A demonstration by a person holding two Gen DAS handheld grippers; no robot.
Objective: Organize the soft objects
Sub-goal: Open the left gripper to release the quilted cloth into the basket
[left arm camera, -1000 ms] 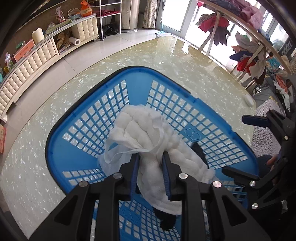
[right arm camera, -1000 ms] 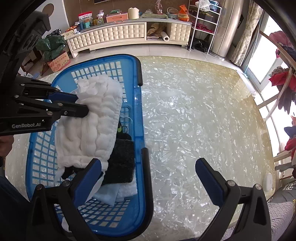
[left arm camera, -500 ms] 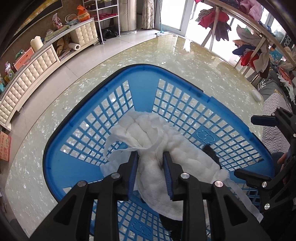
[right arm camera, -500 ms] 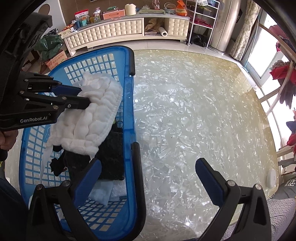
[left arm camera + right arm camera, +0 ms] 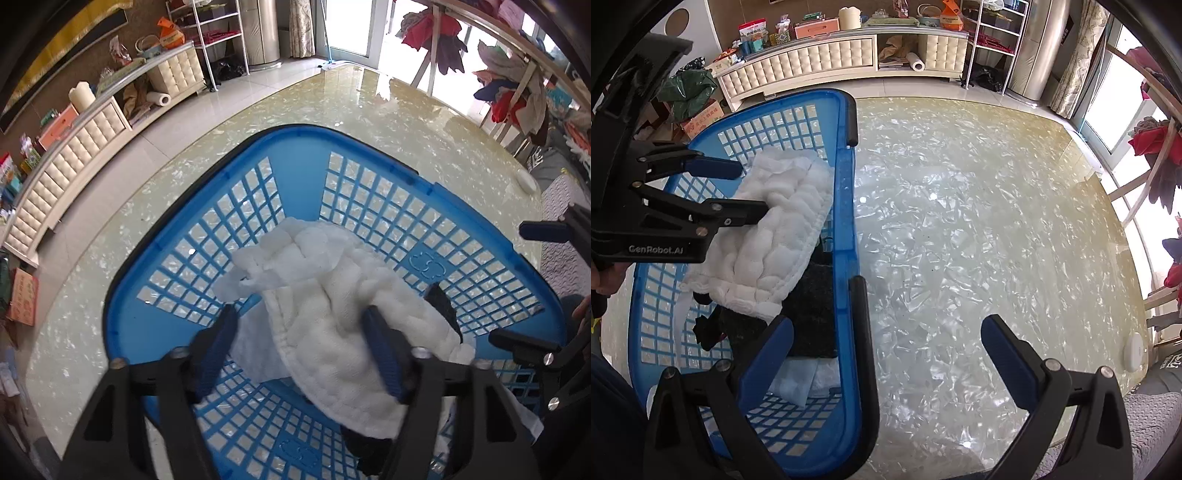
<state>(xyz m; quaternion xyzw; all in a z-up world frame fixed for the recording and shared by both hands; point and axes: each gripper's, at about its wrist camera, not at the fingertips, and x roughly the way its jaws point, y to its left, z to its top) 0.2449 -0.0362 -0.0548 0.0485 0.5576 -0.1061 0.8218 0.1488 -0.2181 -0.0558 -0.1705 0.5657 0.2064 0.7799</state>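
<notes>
I have just been opening my left gripper, its jaws spread around the quilted white cloth dropping into the blue plastic lattice basket; next, my empty, wide-open right gripper needs another item.

White quilted cloth: puffy, crumpled, lying loosely in blue lattice basket, between spread left fingers, draped over dark fabric beneath. Far end bunched ahead of fingertips; near end hangs down past right-hand finger. Thin white sheet under it beside left-hand finger. Pale folded piece on basket floor, just beside right gripper's left finger. Basket sits on glossy table.
</notes>
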